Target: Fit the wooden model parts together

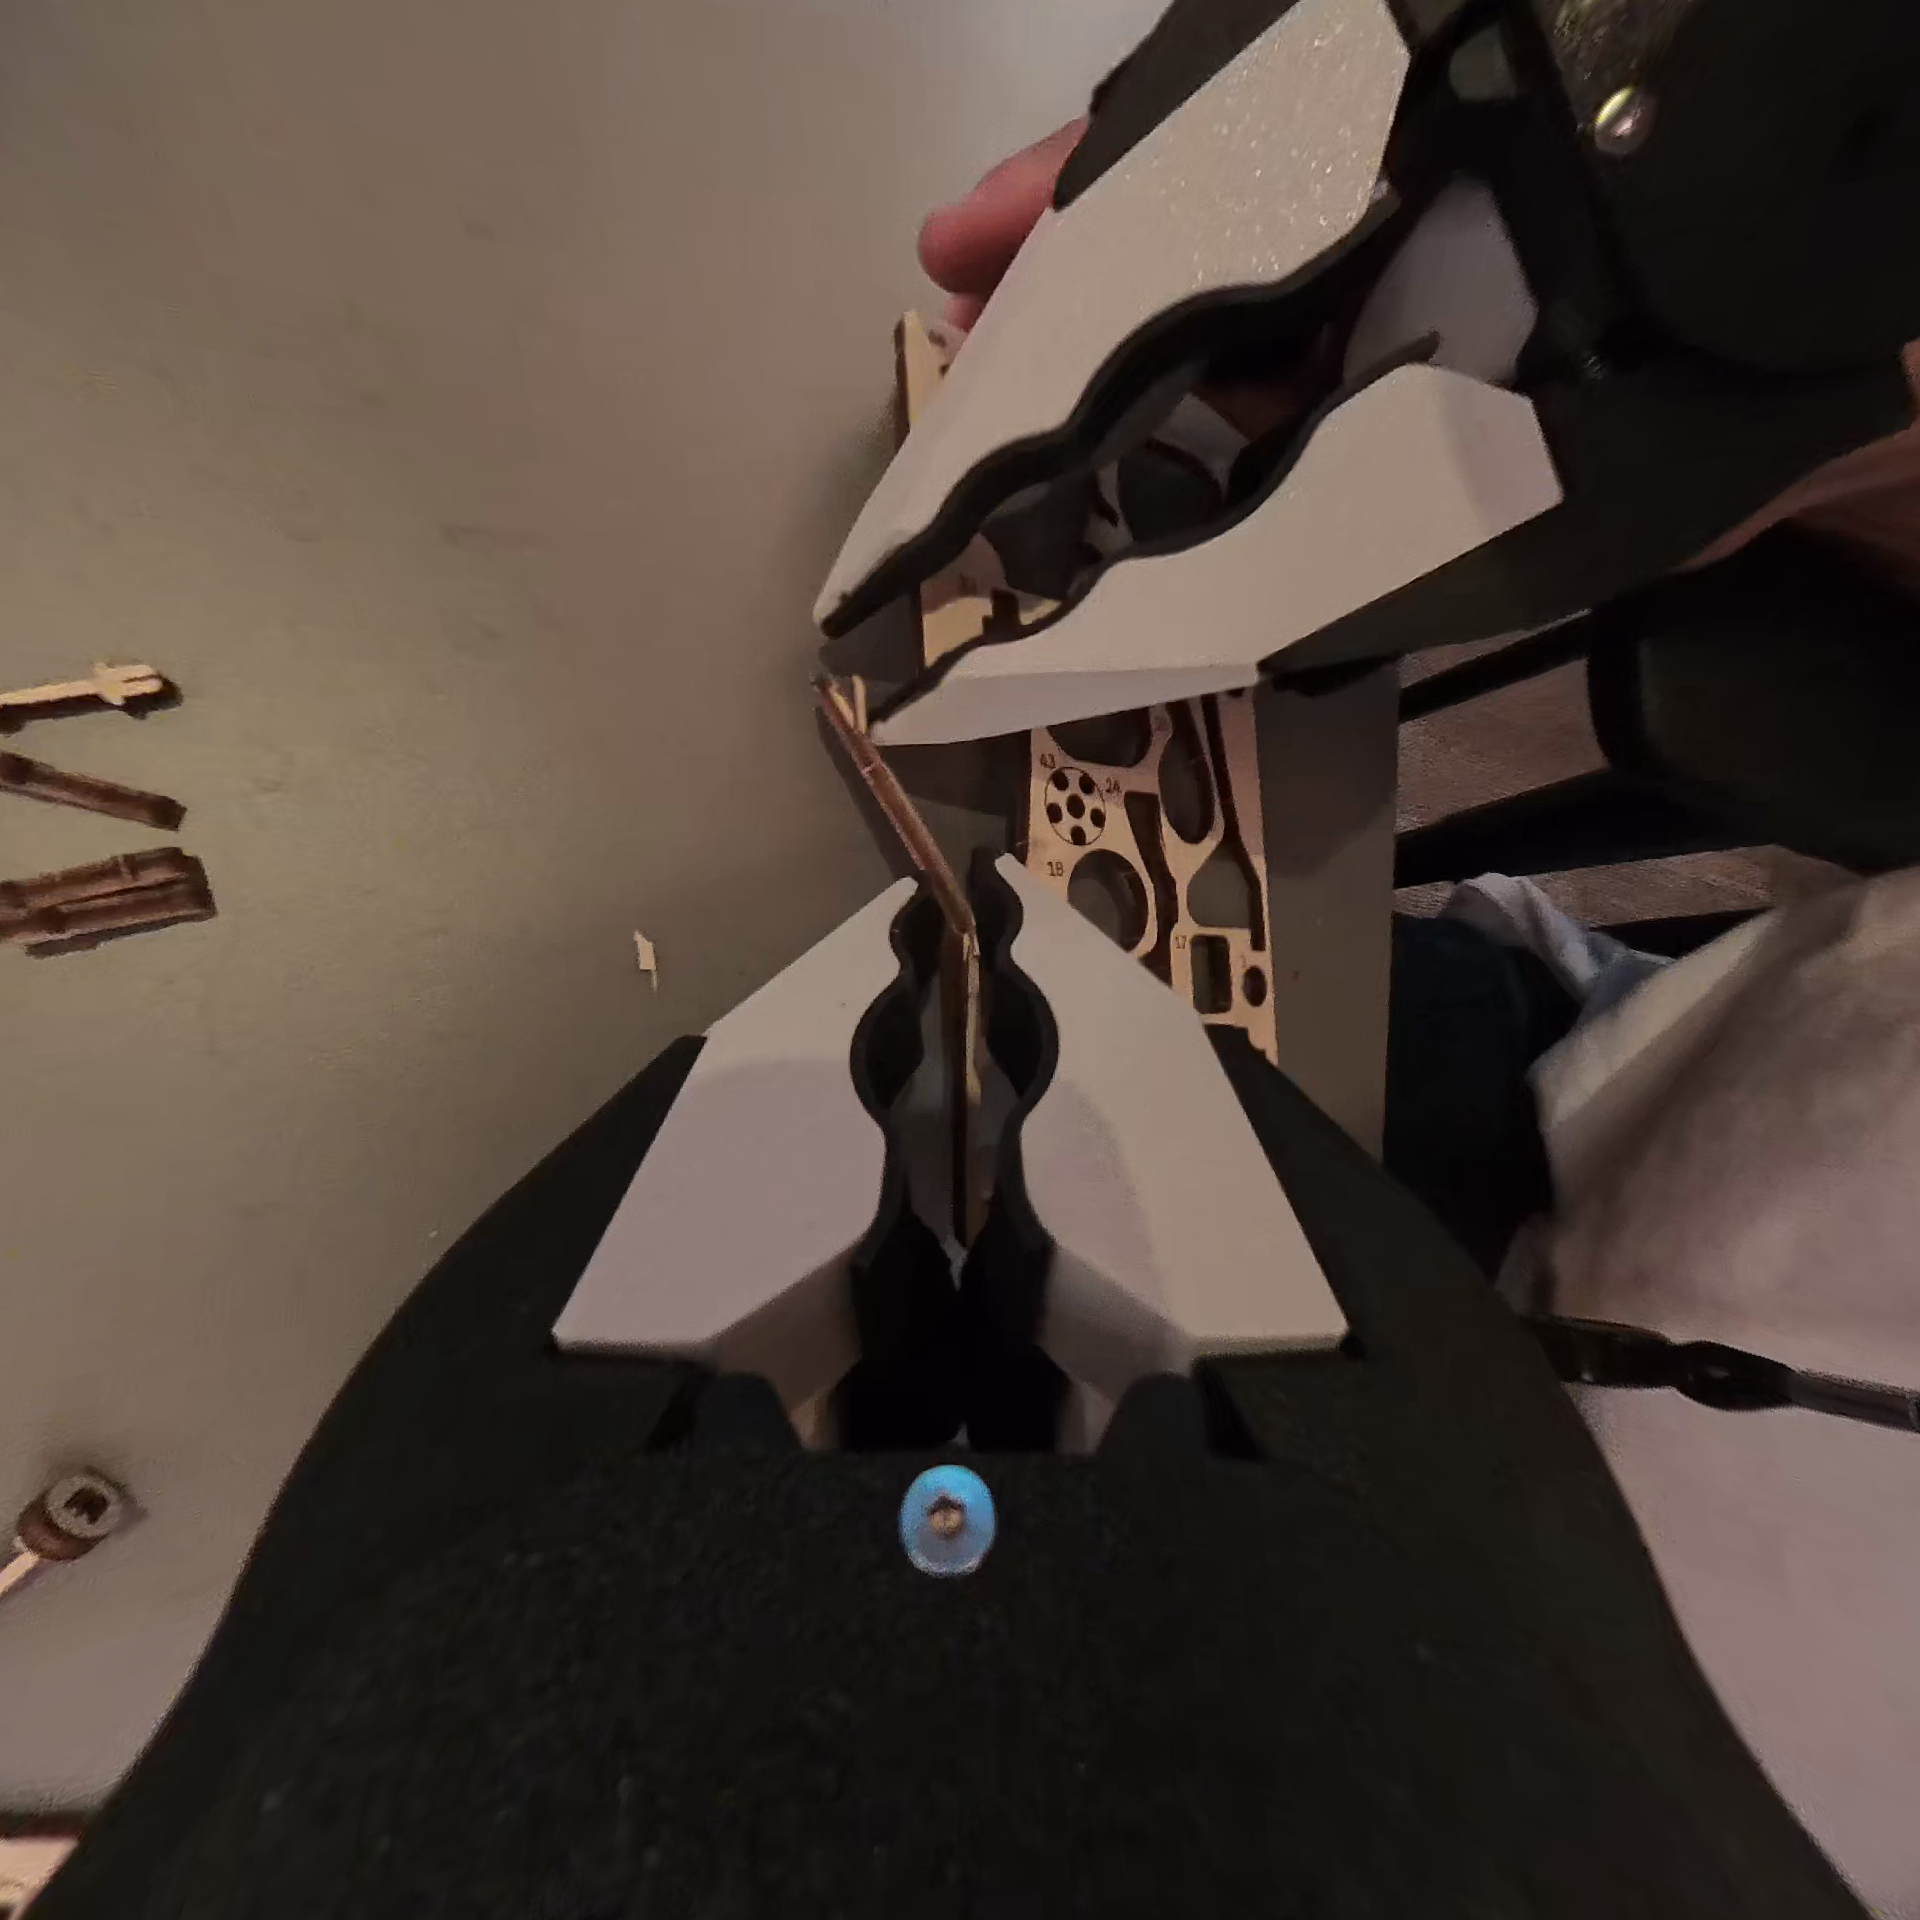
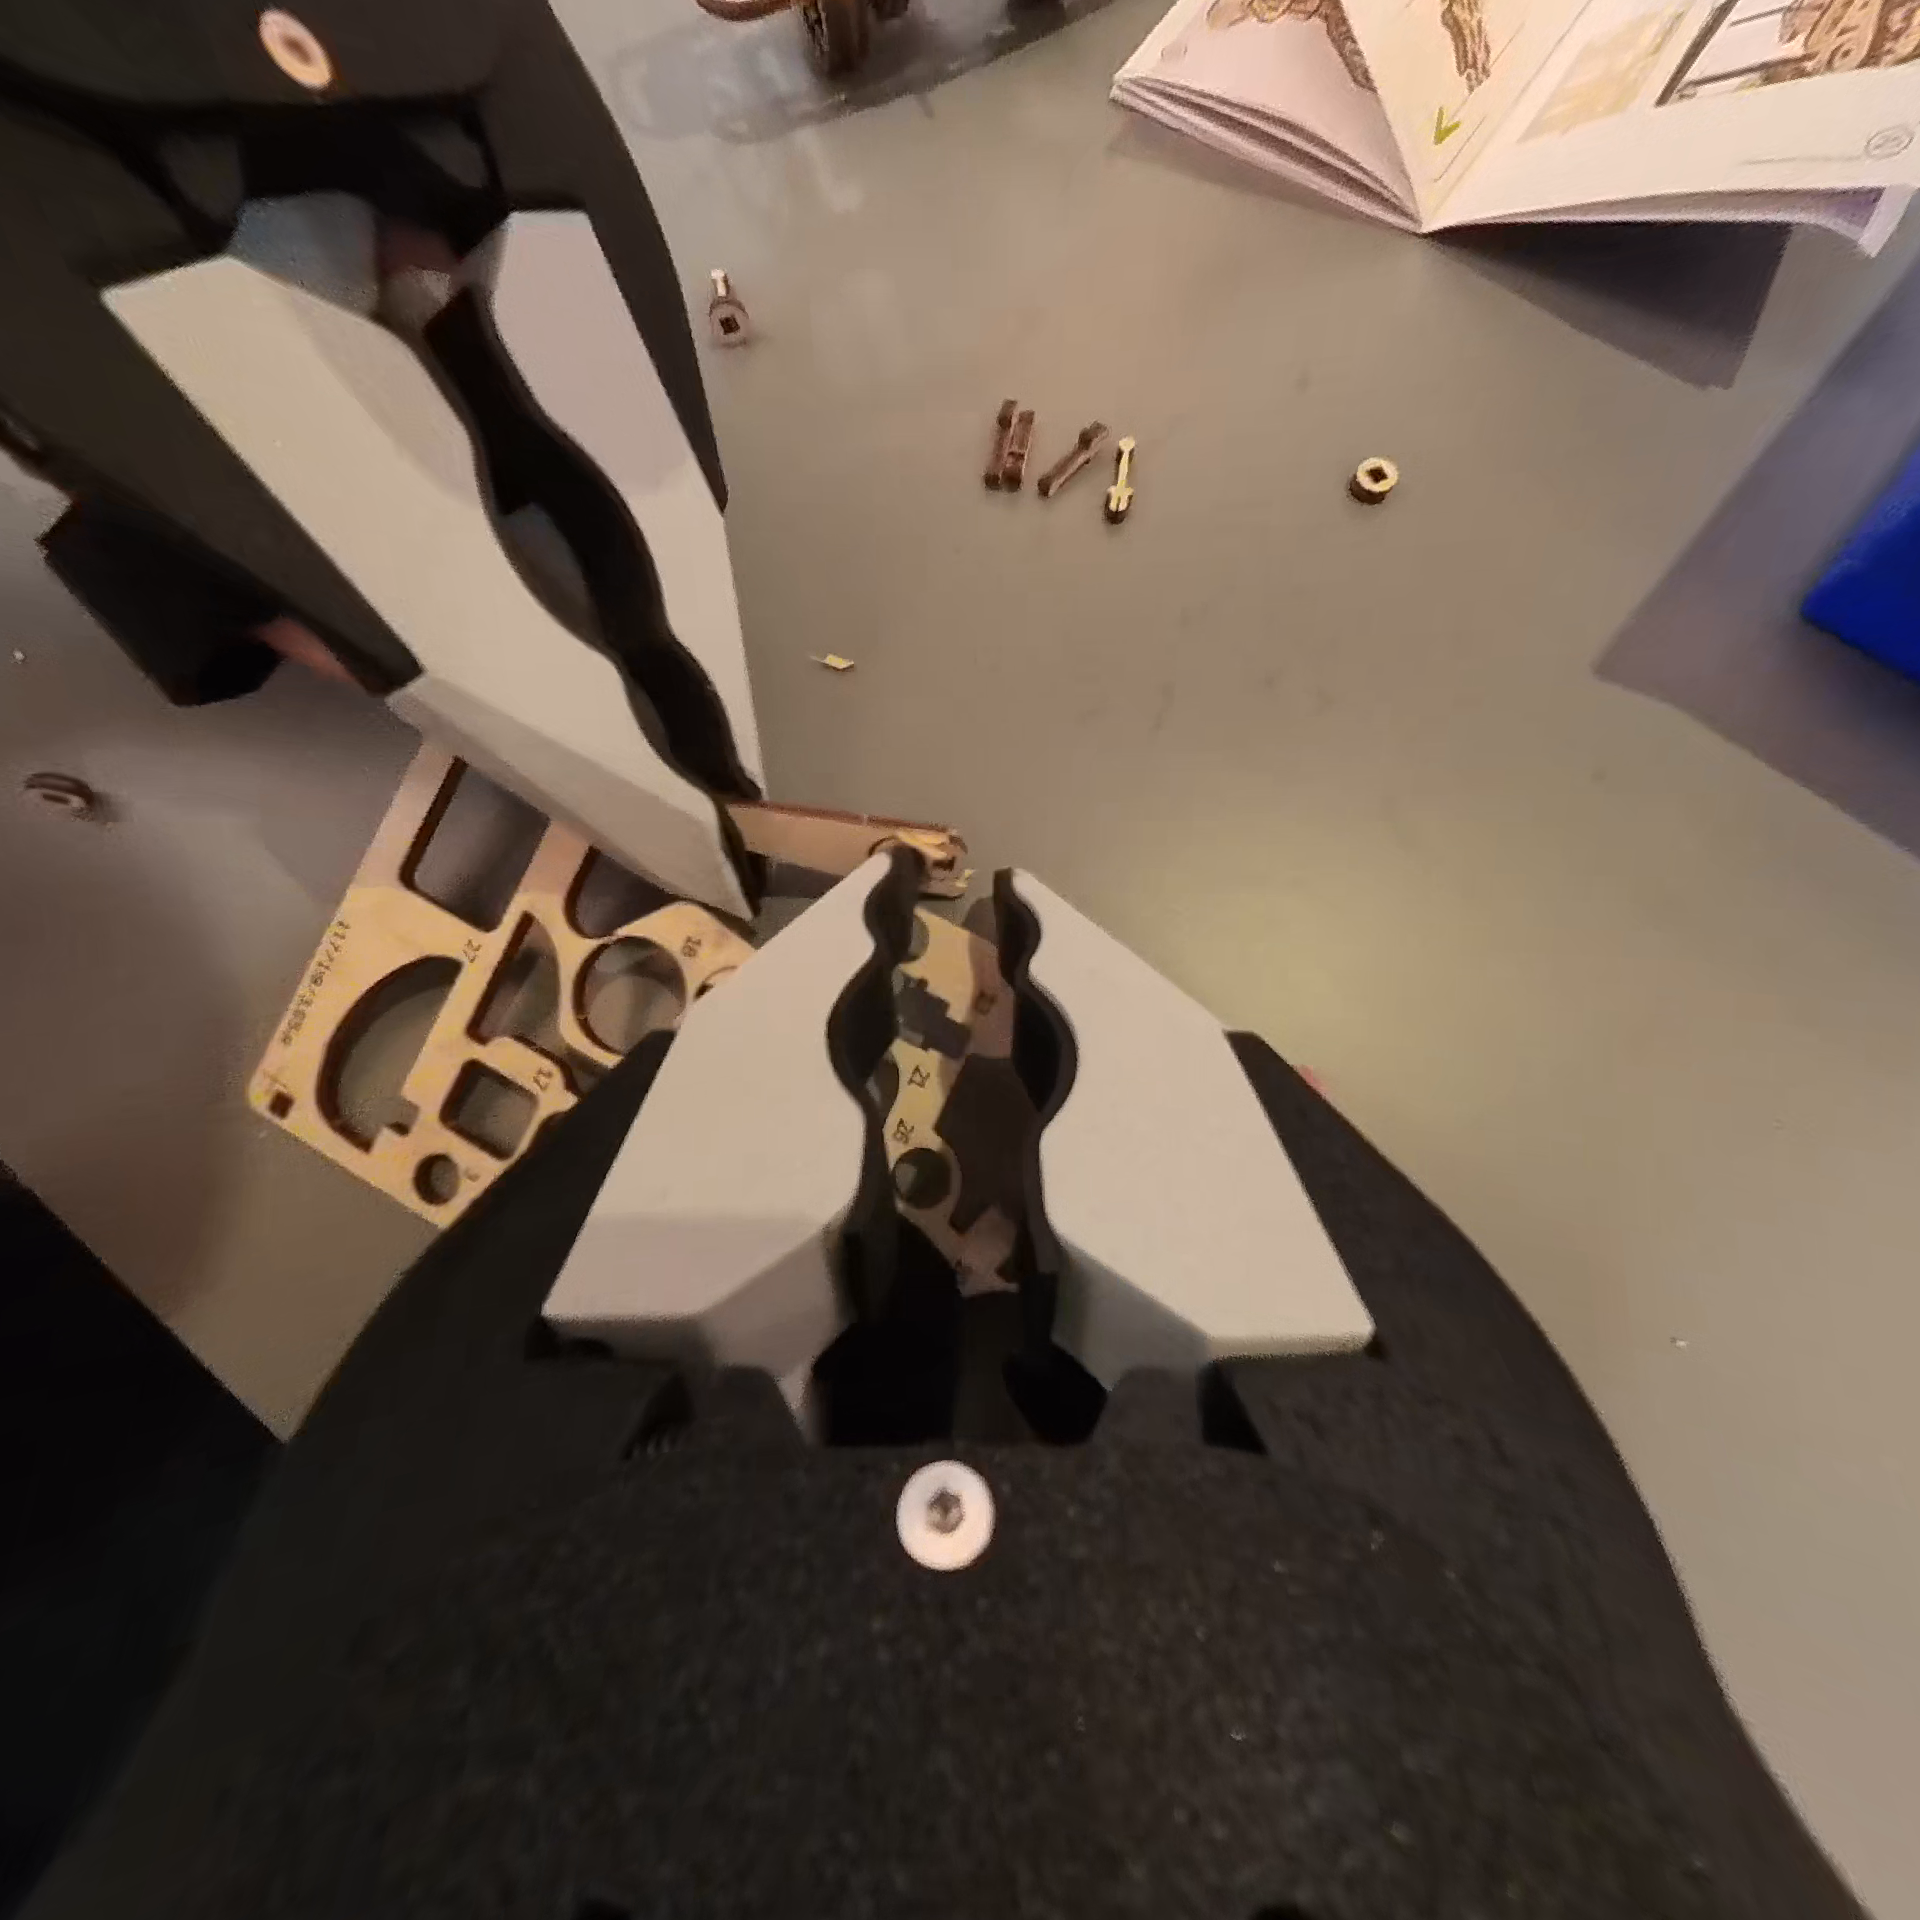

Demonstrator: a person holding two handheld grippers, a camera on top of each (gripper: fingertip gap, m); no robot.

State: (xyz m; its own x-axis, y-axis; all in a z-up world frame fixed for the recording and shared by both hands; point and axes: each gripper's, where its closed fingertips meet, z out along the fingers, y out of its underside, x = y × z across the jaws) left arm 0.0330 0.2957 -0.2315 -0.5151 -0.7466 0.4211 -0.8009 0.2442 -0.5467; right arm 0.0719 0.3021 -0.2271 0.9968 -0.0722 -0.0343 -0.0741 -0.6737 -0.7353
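The wooden model parts are mid-assembly here, held up off the grey desk [image 2: 1299,831] rather than lying on it. The left gripper [image 1: 961,914] has its jaws pinched together on a thin flat strip [image 1: 899,821], gripping one end so the other end sticks out free toward the right gripper [image 2: 940,883]. That one is positioned over a cut-out sheet piece [image 2: 940,1081]; its jaws sit close around the piece with a narrow gap, and I honestly can't tell whether they're actually clamping it or just bracketing it. My read is that each gripper steadies one piece so the strip's tip can be lined up with a little joint [image 2: 930,847] right at the right gripper's tips. The strip tip looks like it's touching or just at that joint.

Underneath sits a punched-out plywood sheet [image 2: 436,1039] with lots of empty holes, lying flat on the desk, presumably where the bits came from.

Counting the loose stuff in the right wrist view: three small stick-like parts [image 2: 1060,462] in a row well beyond the grippers, one little ring with a square hole [image 2: 1374,480] off to their right, one peg-like piece [image 2: 729,310] farther back, and one tiny offcut chip [image 2: 834,660]. One open instruction booklet [image 2: 1507,104] lies at the far edge of the desk, and there's a blue object [image 2: 1860,582] at the right edge. A partly built dark wooden assembly [image 2: 831,26] peeks in at the top.
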